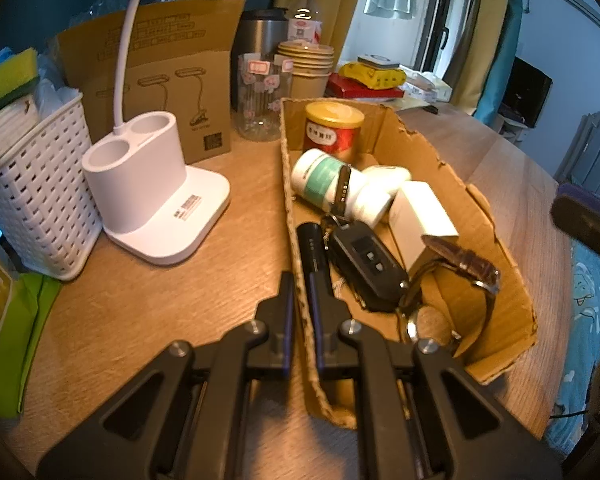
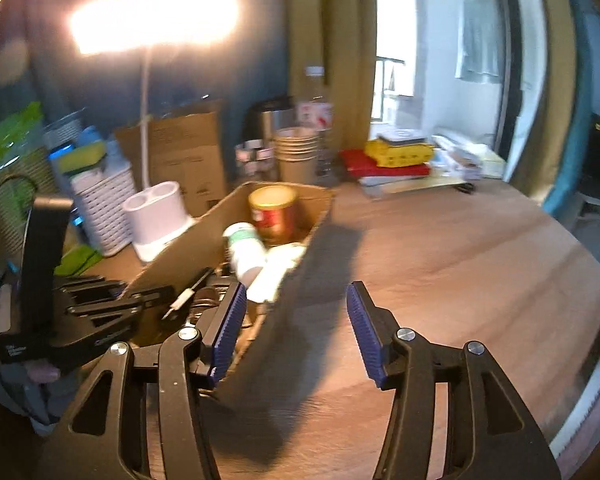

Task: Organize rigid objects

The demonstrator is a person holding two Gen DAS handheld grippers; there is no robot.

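A shallow cardboard box point(image 1: 496, 236) lies on the wooden table. It holds a red can with a gold lid point(image 1: 332, 130), a white pill bottle point(image 1: 332, 184), a white carton point(image 1: 420, 216), a black car key point(image 1: 366, 264), a black flashlight point(image 1: 312, 248) and a wristwatch point(image 1: 468, 276). My left gripper point(image 1: 302, 300) is shut on the box's left wall point(image 1: 295, 240). My right gripper point(image 2: 295, 312) is open and empty, over the box's right wall point(image 2: 291, 280). The can point(image 2: 273, 212) and bottle point(image 2: 245, 248) show blurred there.
A white lamp base point(image 1: 155, 196), a white woven basket point(image 1: 39, 200) and a cardboard panel point(image 1: 171, 76) stand left of the box. A glass jar point(image 1: 261, 96), paper cups point(image 1: 308, 68) and a water bottle point(image 1: 306, 12) stand behind it. Books point(image 2: 392, 160) lie at the back right.
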